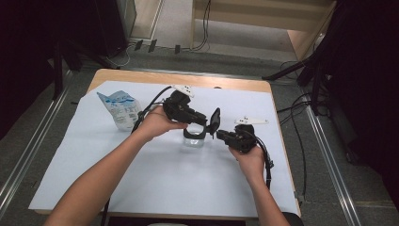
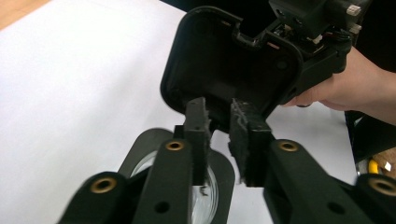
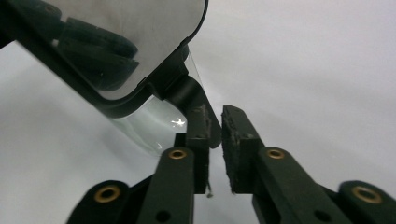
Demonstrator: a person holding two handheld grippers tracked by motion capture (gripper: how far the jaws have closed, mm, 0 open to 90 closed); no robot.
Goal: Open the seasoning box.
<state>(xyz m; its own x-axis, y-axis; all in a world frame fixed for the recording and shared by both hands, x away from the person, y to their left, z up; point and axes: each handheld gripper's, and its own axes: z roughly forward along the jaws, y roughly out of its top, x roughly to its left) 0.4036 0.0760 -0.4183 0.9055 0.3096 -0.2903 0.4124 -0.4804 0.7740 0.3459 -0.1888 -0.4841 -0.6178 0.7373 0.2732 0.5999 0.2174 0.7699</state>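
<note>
A clear container (image 1: 194,137) with a black rim stands mid-table, its black lid (image 1: 215,118) raised upright. My left gripper (image 1: 206,123) reaches in from the left, with its fingertips at the lid's lower edge. In the left gripper view the jaws (image 2: 219,109) stand slightly apart, the lid's underside (image 2: 229,60) just beyond them and the container (image 2: 205,186) below. My right gripper (image 1: 219,134) comes from the right. In the right gripper view the lid's black tab (image 3: 189,93) lies against one pad of this gripper (image 3: 215,116), with a narrow gap to the other pad.
A white and blue bag (image 1: 123,109) lies at the back left of the white sheet (image 1: 164,183) covering the wooden table (image 1: 141,75). Cables trail from both grippers. Dark stands and cables crowd the floor to the right.
</note>
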